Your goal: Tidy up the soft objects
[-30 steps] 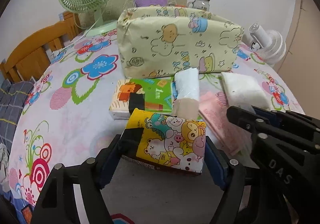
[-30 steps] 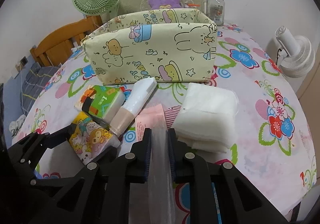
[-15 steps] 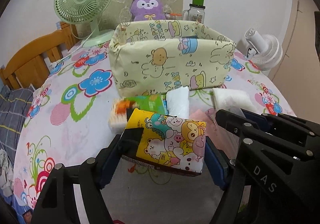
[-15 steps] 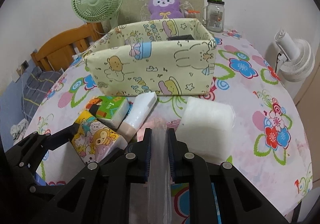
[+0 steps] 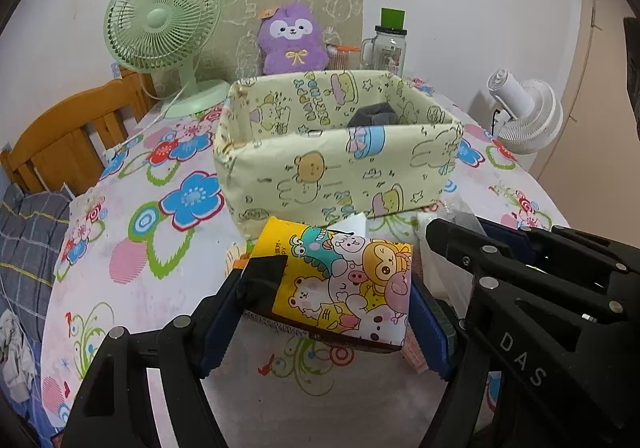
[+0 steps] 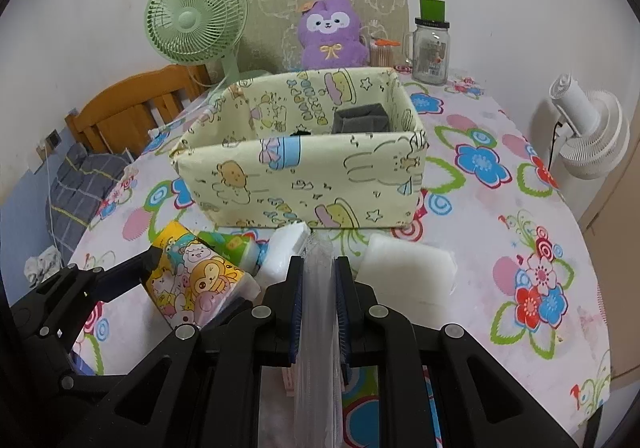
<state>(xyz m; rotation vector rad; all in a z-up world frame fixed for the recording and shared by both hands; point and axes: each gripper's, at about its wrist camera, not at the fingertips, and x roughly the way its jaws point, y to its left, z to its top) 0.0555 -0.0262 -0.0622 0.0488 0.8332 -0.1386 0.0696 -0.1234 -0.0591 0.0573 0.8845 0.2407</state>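
My left gripper (image 5: 340, 292) is shut on a yellow tissue pack (image 5: 344, 284) printed with cartoon animals, held above the flowered tablecloth. My right gripper (image 6: 319, 268) is shut on a thin clear plastic packet (image 6: 318, 328) that stands upright between the pads. Just beyond both stands the pale yellow fabric box (image 6: 304, 184), open at the top, with a dark grey item (image 6: 360, 118) inside at the back right. A green tissue pack (image 6: 232, 248), a white wrapped roll (image 6: 286, 252) and a stack of white pads (image 6: 408, 276) lie on the table before the box.
Behind the box are a green desk fan (image 5: 160, 24), a purple plush (image 5: 292, 40) and a glass jar (image 5: 390, 44). A white fan (image 6: 588, 132) stands off the right edge. A wooden chair (image 5: 68, 136) is at the left. A pink packet (image 5: 414, 358) lies under the grippers.
Both grippers have risen with their packs. The box's inside and the grey item in it have come into view, and the loose items on the table sit lower in both views.
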